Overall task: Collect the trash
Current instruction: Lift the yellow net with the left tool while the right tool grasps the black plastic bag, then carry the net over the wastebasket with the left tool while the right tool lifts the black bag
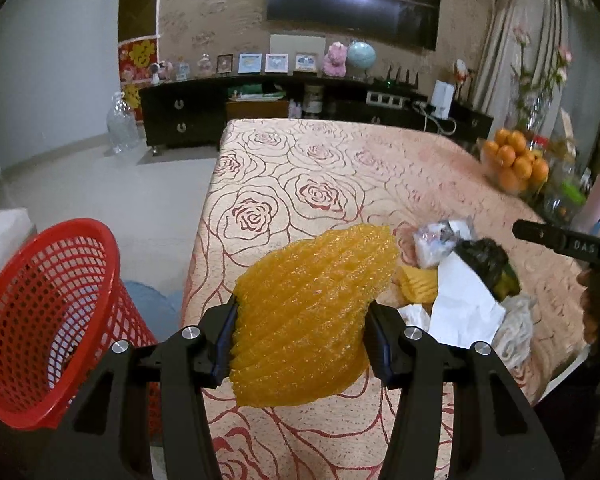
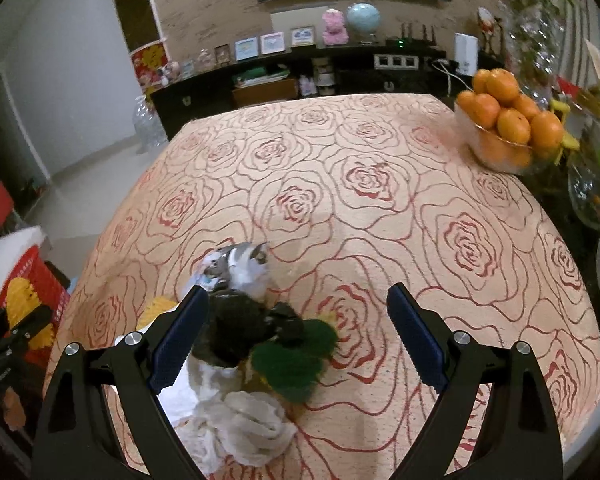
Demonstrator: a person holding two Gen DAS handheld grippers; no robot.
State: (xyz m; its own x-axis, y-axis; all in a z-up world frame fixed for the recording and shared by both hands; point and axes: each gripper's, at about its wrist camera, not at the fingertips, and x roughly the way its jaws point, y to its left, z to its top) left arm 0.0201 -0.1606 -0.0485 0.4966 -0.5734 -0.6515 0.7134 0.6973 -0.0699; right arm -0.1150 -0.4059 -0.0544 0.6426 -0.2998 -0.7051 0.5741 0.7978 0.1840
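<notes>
My left gripper is shut on a yellow foam fruit net and holds it above the table's left edge. A red mesh basket stands beside the table, lower left of the net. The trash pile lies to the right on the rose-patterned cloth: a black bag, a green piece, crumpled white tissue, a clear wrapper and white paper. My right gripper hangs open just above the black bag, touching nothing. Its finger shows in the left wrist view.
A glass bowl of oranges stands at the table's far right corner, with glass vases along the right edge. A dark sideboard and a large water bottle stand beyond the table. White floor lies to the left.
</notes>
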